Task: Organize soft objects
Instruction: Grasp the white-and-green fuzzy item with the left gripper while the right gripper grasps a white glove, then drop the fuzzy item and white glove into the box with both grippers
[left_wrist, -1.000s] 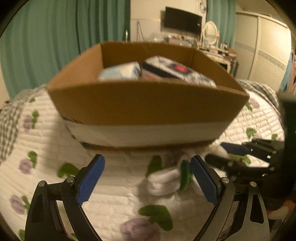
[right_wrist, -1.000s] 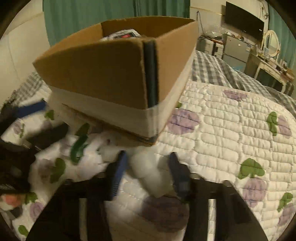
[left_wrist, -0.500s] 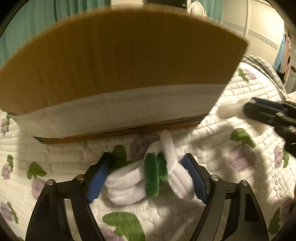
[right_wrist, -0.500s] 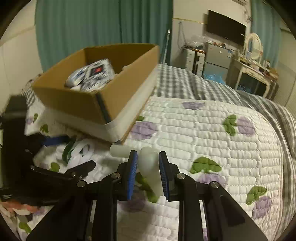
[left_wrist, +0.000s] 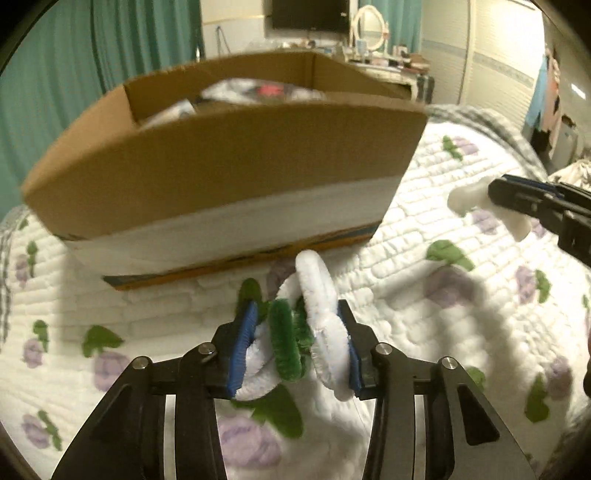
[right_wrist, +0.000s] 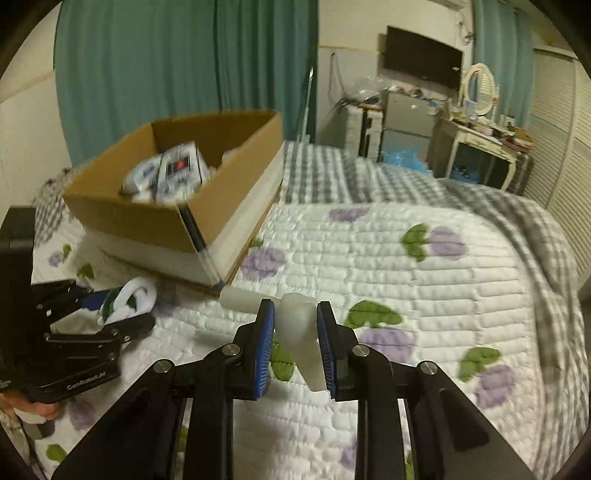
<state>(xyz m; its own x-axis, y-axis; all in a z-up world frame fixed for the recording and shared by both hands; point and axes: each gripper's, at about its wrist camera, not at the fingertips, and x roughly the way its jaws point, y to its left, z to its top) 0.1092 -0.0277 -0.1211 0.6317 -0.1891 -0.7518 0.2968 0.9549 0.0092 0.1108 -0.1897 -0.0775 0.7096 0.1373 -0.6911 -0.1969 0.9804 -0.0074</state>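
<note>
The flowered quilt (right_wrist: 424, 280) carries the cardboard box (left_wrist: 221, 173) at 12 o'clock; the left gripper (left_wrist: 295, 345) is clamped on a fuzzy green-and-white ring bundle (left_wrist: 306, 325), and at 3 o'clock the right gripper (right_wrist: 295, 341) pinches a white soft piece (right_wrist: 299, 332)

The left wrist camera looks along its fingers, low and close to the long side of the cardboard box (left_wrist: 221, 177) on the quilt (left_wrist: 424, 295). The right wrist camera sits higher and further back, facing the box corner and the room behind. Both views share the box, the quilt and the other gripper.
</note>
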